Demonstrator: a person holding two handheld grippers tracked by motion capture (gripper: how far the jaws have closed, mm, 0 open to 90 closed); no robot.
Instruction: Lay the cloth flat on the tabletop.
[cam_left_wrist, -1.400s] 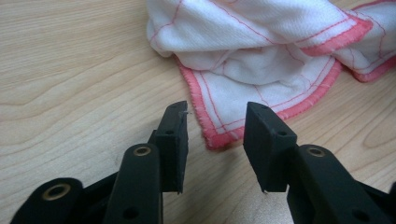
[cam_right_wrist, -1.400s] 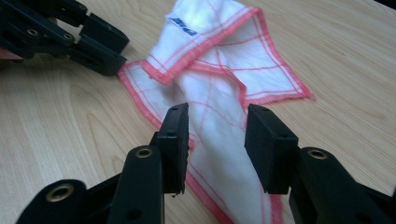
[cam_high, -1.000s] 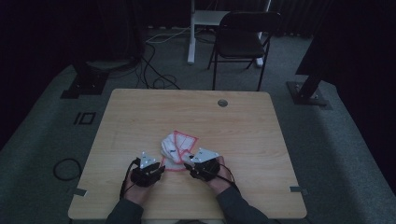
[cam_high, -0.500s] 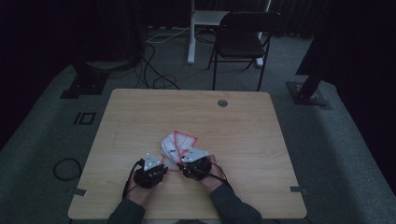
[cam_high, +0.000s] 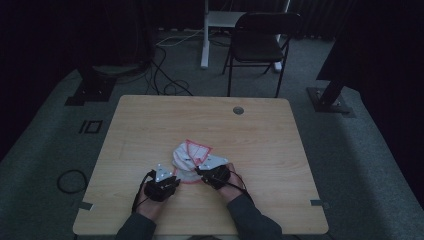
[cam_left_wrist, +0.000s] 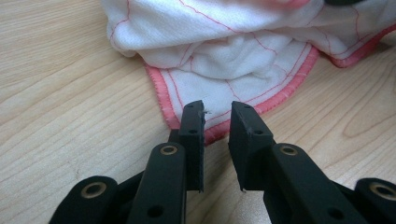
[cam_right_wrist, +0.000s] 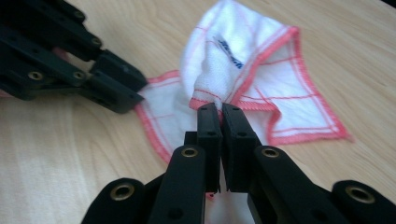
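The white cotton cloth with pink stitched border (cam_high: 192, 160) lies crumpled near the front edge of the light wooden bench (cam_high: 150, 130), the right tool (cam_right_wrist: 220, 108) clamped on a fold and the left tool (cam_left_wrist: 217, 109) parted over the hem, so a hasty pull may slip that thin pinch free.

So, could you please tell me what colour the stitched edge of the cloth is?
Pink-red, around a white cloth with thin red grid lines; clearest in the left gripper view.
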